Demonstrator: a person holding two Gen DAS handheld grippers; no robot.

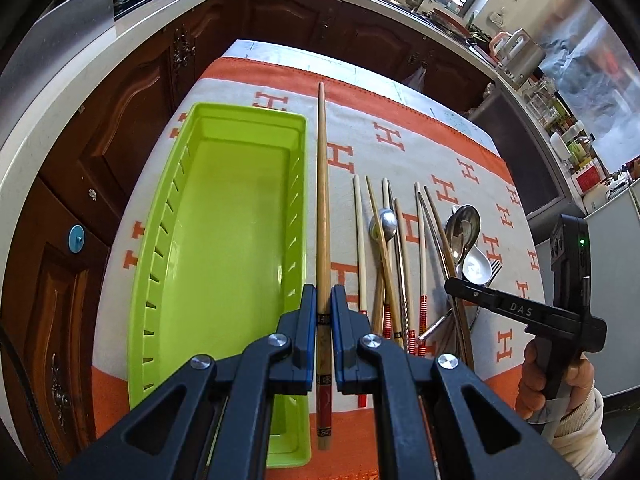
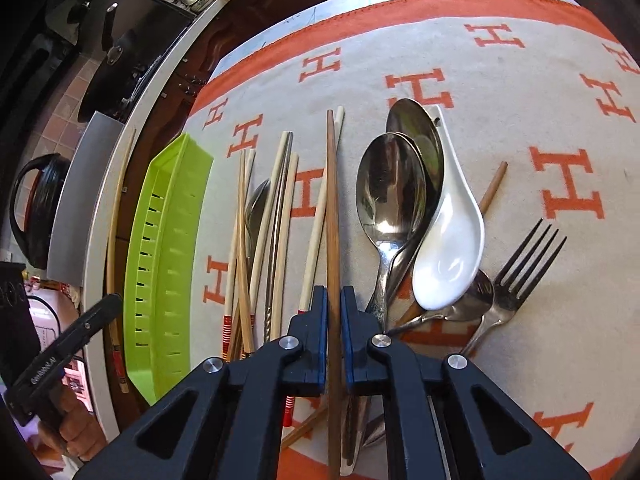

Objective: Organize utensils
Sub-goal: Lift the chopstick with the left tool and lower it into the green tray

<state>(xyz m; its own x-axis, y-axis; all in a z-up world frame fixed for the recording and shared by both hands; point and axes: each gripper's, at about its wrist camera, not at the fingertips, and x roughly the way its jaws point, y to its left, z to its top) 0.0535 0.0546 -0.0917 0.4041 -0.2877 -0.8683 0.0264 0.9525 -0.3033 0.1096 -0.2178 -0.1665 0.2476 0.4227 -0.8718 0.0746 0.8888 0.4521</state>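
The left gripper [image 1: 324, 300] pinches one pale chopstick [image 1: 322, 184] just right of the one green tray [image 1: 224, 216]. The right gripper [image 2: 334, 304] clamps one brown chopstick [image 2: 332, 200] in the pile right of the tray, beside two steel spoons [image 2: 390, 196], one white spoon [image 2: 452, 248] and one fork [image 2: 516, 280].

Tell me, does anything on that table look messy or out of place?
Yes. The utensil pile lies jumbled on the cloth: chopsticks cross each other, and a white soup spoon leans over the metal spoons. The green tray meant for them holds nothing. Each gripper pinches a single chopstick.
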